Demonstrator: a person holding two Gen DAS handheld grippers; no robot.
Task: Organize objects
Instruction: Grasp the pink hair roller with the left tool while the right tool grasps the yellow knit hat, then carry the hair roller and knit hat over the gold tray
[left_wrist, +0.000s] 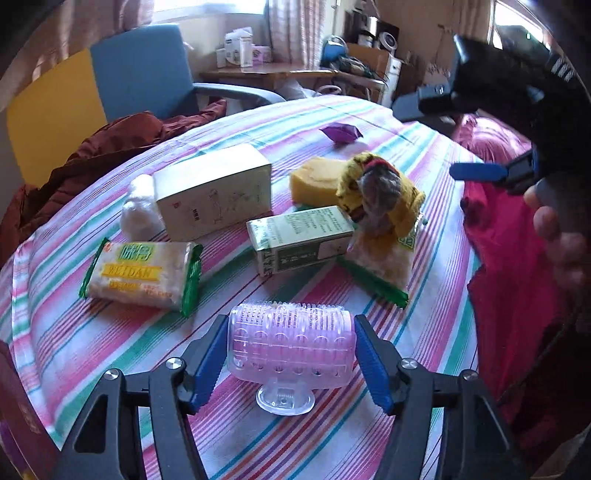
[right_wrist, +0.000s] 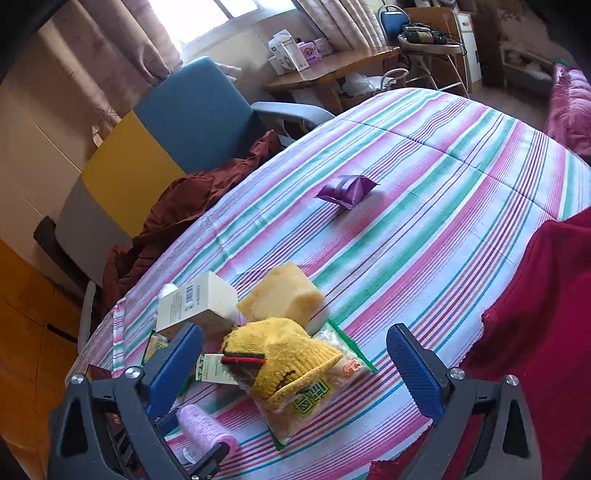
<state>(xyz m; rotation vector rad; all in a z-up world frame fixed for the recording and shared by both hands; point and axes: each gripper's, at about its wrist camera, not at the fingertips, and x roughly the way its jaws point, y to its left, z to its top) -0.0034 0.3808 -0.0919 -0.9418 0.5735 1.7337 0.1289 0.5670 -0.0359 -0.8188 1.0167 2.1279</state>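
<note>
Looking along the left gripper (left_wrist: 291, 354), the left wrist view shows a pink hair roller (left_wrist: 291, 343) lying crosswise between the two blue pads on the striped bedspread (left_wrist: 424, 295). The pads stand right at the roller's two ends; whether they press on it cannot be told. Beyond it lie a Weidan snack pack (left_wrist: 142, 275), a green-and-white carton (left_wrist: 299, 240), a larger cream box (left_wrist: 212, 192) with a white bundle (left_wrist: 140, 210) at its left, a yellow sponge (left_wrist: 317, 181) and a yellow knitted hat (left_wrist: 380, 192) resting on a second snack pack (left_wrist: 380, 266). A purple pouch (left_wrist: 341, 133) sits apart, farther up the bed. At the upper right the right gripper (left_wrist: 480, 171) hangs in the air, a hand (left_wrist: 557, 229) behind it.

From the right wrist view, the right gripper (right_wrist: 295, 369) stands wide with nothing between its pads, hovering over the yellow knitted hat (right_wrist: 284, 358) and the second snack pack (right_wrist: 306, 406). The yellow sponge (right_wrist: 284, 291) and cream box (right_wrist: 195, 302) lie just behind, the purple pouch (right_wrist: 345, 192) well apart. The pink hair roller (right_wrist: 207, 428) shows at the lower left, at the left gripper's fingers (right_wrist: 210, 454). A red sleeve (right_wrist: 535, 332) fills the right side.
</note>
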